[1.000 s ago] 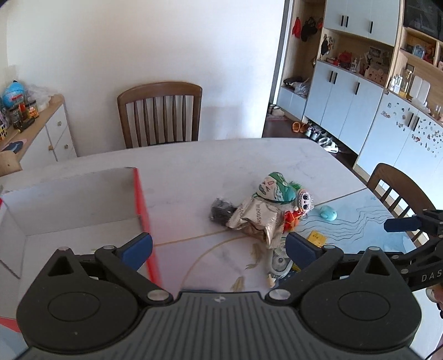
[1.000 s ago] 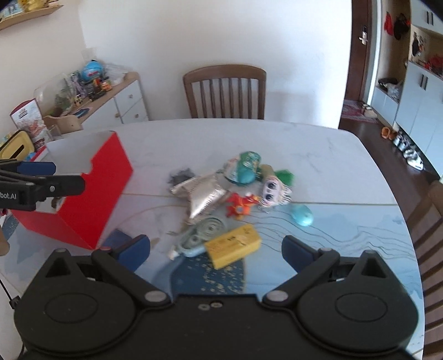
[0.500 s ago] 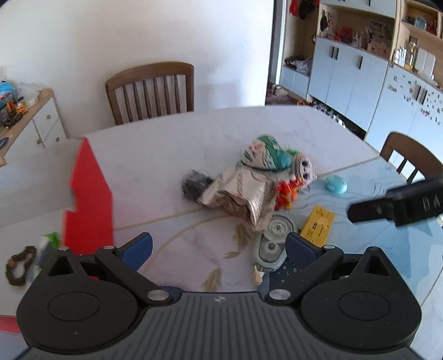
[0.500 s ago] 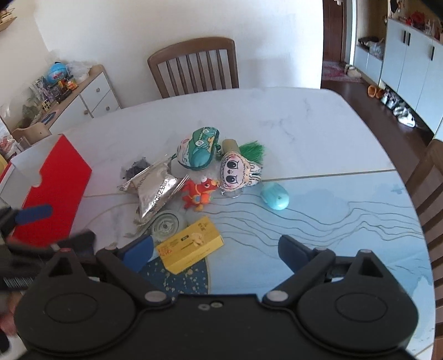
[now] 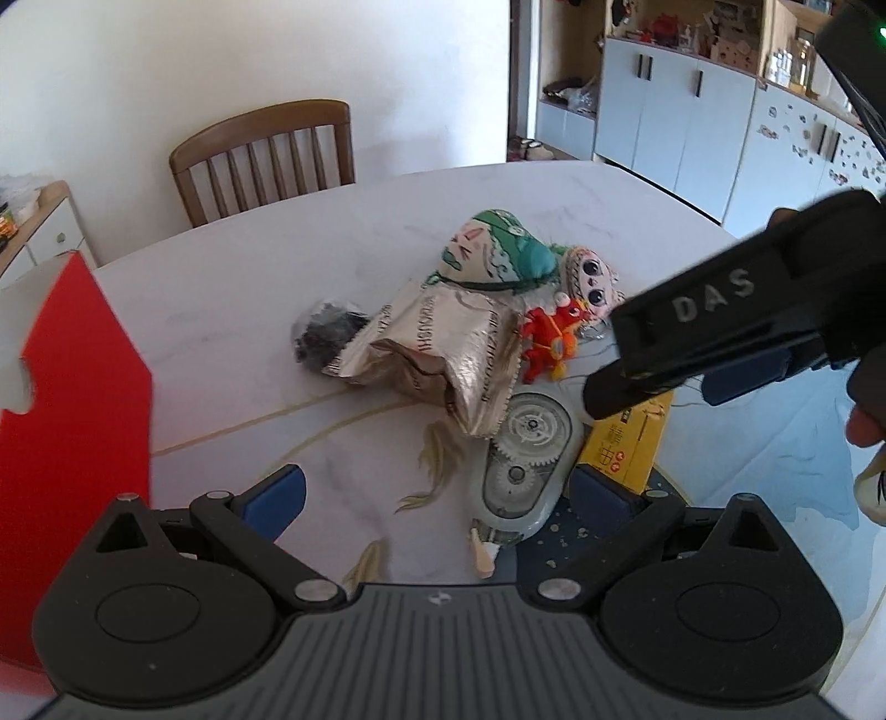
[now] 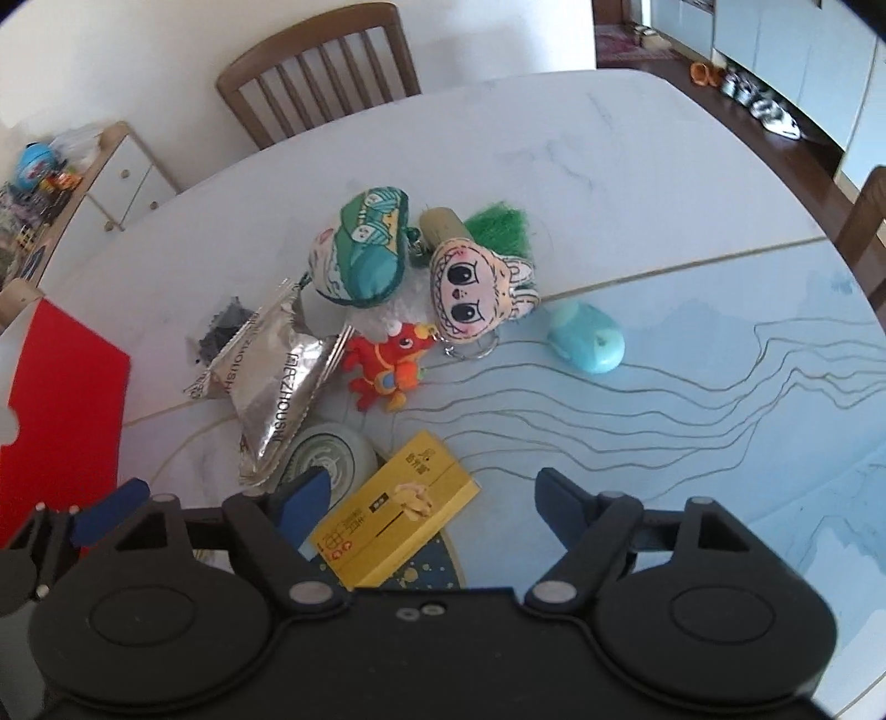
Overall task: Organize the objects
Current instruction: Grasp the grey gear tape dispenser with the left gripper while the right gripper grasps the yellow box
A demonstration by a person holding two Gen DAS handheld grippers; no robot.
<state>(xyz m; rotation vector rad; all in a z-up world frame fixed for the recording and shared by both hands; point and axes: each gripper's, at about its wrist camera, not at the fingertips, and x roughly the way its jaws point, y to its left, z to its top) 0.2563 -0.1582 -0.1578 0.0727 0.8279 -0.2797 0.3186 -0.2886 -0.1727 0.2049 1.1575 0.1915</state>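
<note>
A home dining room: marble-look worktop (image 6: 581, 138) with wooden slat-back chair (image 5: 266, 155) at its far edge, pale blue cabinets (image 5: 675, 111) and cluttered open shelves (image 5: 686, 22) beyond the right edge, shoes on the floor (image 6: 769, 105), toy-strewn sideboard (image 6: 83, 183) off the left corner.

Red box (image 6: 61, 387), yellow carton (image 6: 396, 512), silver packet (image 6: 271, 382).

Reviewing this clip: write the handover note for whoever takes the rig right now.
Left tongs: open, empty, low over the correction tape dispenser.
Right tongs: open, empty, straddling the yellow box.
Pile on the table: foil snack packet, red dragon toy, doll-face keychain, green pouch, blue oval case.
Red box stands to the left.
Done: none of these is boxed.
Left: all of them.
</note>
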